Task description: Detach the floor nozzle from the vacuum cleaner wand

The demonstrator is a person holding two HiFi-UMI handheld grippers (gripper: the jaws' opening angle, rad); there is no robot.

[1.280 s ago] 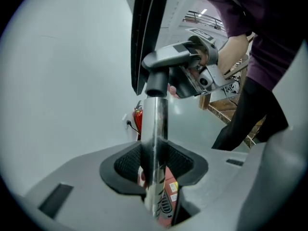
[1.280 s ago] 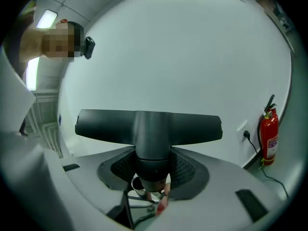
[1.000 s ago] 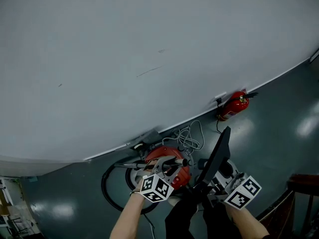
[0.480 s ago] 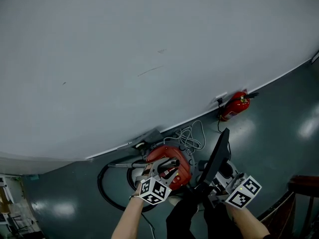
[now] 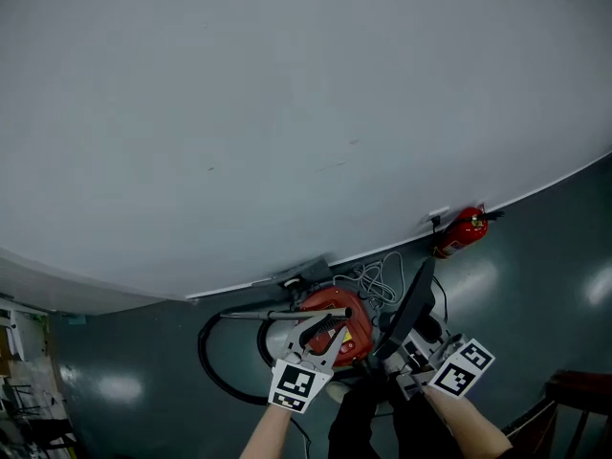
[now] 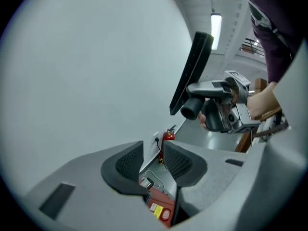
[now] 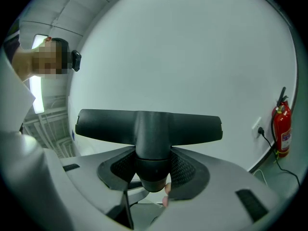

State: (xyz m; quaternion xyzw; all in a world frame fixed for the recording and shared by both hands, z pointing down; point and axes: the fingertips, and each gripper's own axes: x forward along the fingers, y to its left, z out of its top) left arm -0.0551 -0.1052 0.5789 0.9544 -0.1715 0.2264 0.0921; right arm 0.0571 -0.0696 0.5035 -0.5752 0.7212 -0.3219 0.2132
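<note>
The right hand-held gripper (image 7: 153, 170) clamps the floor nozzle (image 7: 149, 126) by its neck, up off the floor. The nozzle's socket end is open, so it looks detached. The left hand-held gripper (image 6: 151, 160), empty with its jaws narrowing, hovers above the red vacuum cleaner (image 5: 335, 316). The wand (image 5: 263, 315) lies on the floor at left.

We take this for a bare industrial or utility hall, not a home. A long, plain pale wall (image 5: 287, 113) runs the whole width with nothing hung on it. The floor (image 5: 124, 371) is grey, painted and glossy, throwing back the lamps. A red fire extinguisher (image 5: 461, 232) stands against the wall just beside a socket (image 5: 438, 215). A tube lamp (image 6: 215, 28) hangs on a ribbed white ceiling. A red vacuum (image 5: 335, 318) lies by the wall.
</note>
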